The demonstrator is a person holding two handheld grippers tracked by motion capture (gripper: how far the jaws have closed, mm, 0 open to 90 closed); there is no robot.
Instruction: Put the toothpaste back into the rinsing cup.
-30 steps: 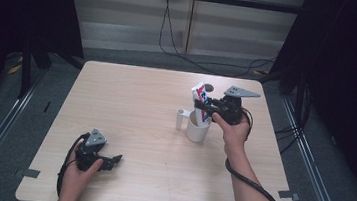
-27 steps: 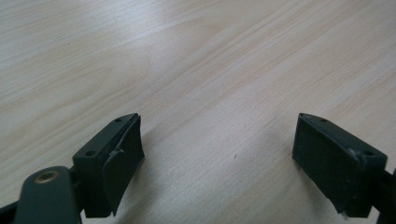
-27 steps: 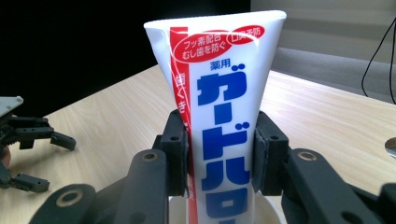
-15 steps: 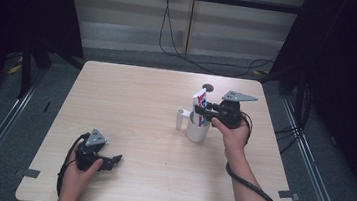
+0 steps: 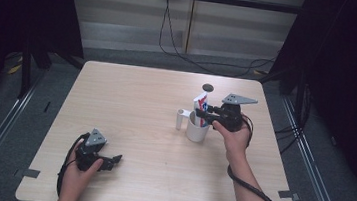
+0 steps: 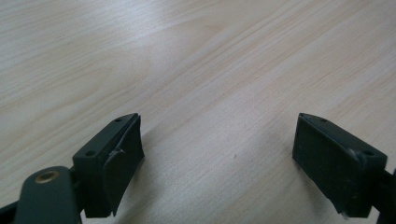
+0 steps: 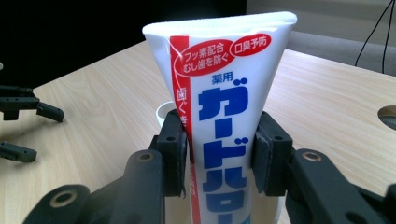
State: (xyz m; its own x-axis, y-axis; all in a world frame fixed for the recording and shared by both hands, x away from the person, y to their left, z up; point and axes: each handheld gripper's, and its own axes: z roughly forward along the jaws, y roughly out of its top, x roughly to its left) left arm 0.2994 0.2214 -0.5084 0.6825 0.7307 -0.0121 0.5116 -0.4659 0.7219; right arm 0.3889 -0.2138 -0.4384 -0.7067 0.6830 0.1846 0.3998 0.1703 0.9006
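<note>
My right gripper [image 7: 219, 154] clamps toothpaste tube [image 7: 224, 116], lowered further into mug [image 5: 197, 128] (upright); left gripper [image 6: 219, 154] wide, unmoved.

Two forearms in from the bottom edge — one hand-held gripper resting low at lower left, the other raised at centre right.

The left hand [image 5: 79, 163] sits at the lower left of the high view, wrapped around the left hand-held gripper [image 5: 112, 160], which points toward the right of the frame with its grey plate on top; in the left gripper view its two black jaws stand wide apart with nothing between them. The right forearm runs up from the bottom right, and the right hand [image 5: 235, 136] holds the right hand-held gripper [image 5: 199, 114] level, pointing left — in the right gripper view its pads [image 7: 173, 154] press in from both sides.
</note>
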